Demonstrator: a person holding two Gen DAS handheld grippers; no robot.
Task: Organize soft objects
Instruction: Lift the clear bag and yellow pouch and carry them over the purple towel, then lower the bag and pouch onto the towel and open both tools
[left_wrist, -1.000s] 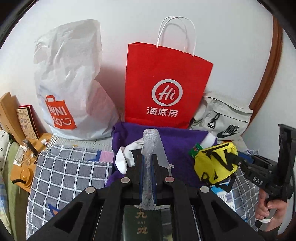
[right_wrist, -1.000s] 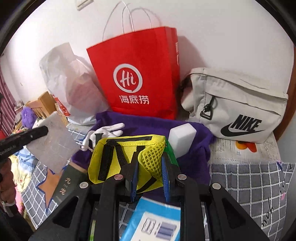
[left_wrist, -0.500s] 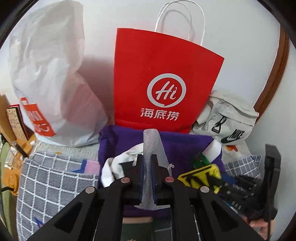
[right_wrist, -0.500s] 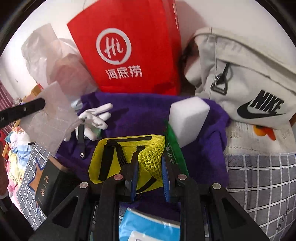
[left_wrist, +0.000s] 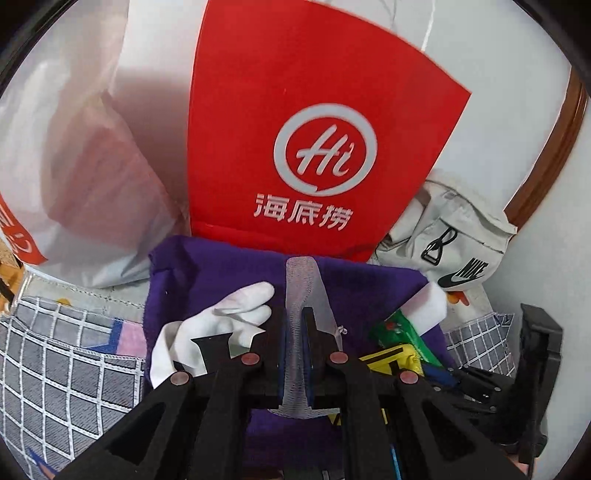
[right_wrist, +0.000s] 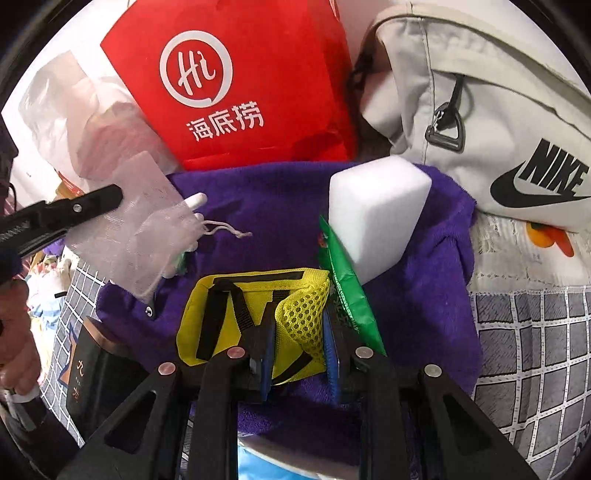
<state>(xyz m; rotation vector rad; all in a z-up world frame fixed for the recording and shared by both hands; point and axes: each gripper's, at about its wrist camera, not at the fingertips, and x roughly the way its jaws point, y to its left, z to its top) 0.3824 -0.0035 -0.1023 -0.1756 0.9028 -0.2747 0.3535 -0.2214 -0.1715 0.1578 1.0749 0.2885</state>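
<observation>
Because both grippers are loaded at once over a crowded purple towel (right_wrist: 258, 206), the margin for error is judged small. The left gripper (left_wrist: 295, 325) is clenched on a sheer organza drawstring pouch (right_wrist: 144, 236), which hangs above the left part of the towel, over a white glove (left_wrist: 229, 314); the thin mesh is pinched along one edge only and could slip free or snag, and its loose cord (right_wrist: 225, 229) trails toward the towel. The right gripper (right_wrist: 299, 332) is clamped on the mesh corner of a yellow pouch (right_wrist: 236, 306), which lies at the near middle of the towel with its black straps slack; a lift from that corner may let the pouch swing or drag the green packet (right_wrist: 351, 295) just beside it. A white foam block (right_wrist: 376, 221) rests tilted on the right of the towel, touching the packet, and could topple if either is disturbed. The red paper bag (right_wrist: 243, 85) stands upright at the far edge, between a white plastic bag (left_wrist: 74, 166) and a grey Nike bag (right_wrist: 498, 110); a careless sweep could knock it over. The two grippers work close together, so collision is a further risk.
</observation>
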